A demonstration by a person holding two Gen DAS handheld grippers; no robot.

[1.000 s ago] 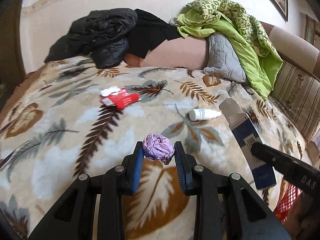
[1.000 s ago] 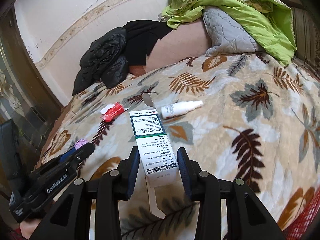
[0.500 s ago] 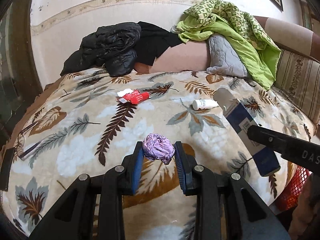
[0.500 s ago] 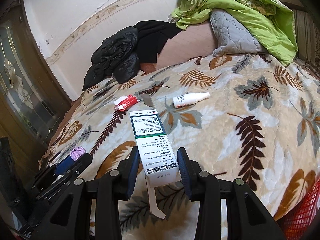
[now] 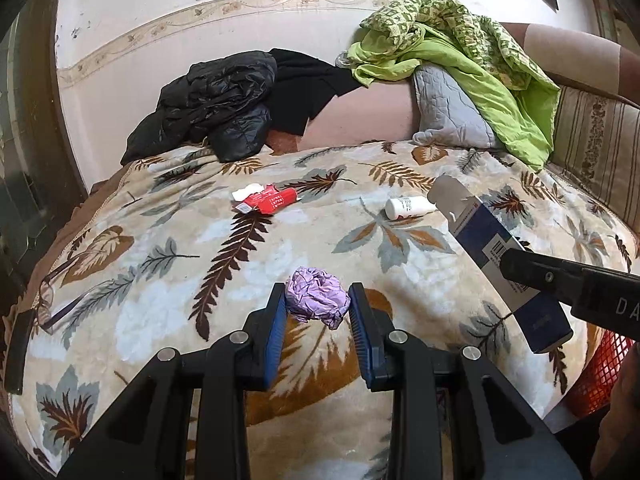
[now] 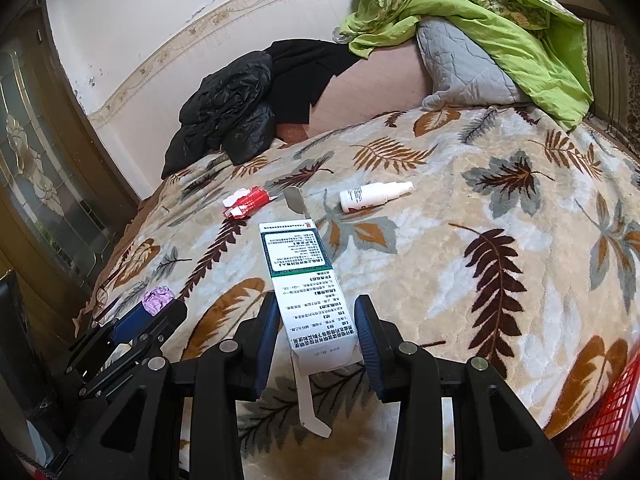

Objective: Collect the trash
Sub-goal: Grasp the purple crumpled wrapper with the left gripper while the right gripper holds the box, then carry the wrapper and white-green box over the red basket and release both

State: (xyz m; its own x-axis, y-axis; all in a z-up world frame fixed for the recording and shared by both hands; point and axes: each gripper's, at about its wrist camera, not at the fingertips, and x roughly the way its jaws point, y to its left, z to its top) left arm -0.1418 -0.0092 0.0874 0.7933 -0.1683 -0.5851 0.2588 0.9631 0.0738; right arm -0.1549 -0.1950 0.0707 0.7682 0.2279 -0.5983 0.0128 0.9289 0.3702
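My left gripper (image 5: 318,304) is shut on a crumpled purple wrapper (image 5: 316,296) and holds it above the leaf-patterned blanket (image 5: 160,280). My right gripper (image 6: 318,320) is shut on a white and green carton (image 6: 304,280) with open flaps; from the left wrist view the carton (image 5: 496,256) shows its blue side at the right. On the blanket lie a red wrapper (image 5: 268,200) and a small white bottle (image 5: 408,207); both also show in the right wrist view, the red wrapper (image 6: 248,202) and the bottle (image 6: 372,196).
A red mesh basket (image 6: 600,424) stands at the bed's lower right edge, also in the left wrist view (image 5: 600,372). Black jackets (image 5: 224,108), a grey pillow (image 5: 448,116) and a green quilt (image 5: 480,60) pile at the far side. Glasses (image 5: 52,296) lie at the left edge.
Both grippers have pulled back and up from the bed with the purple wrapper and the carton held; more of the blanket and wall shows now.
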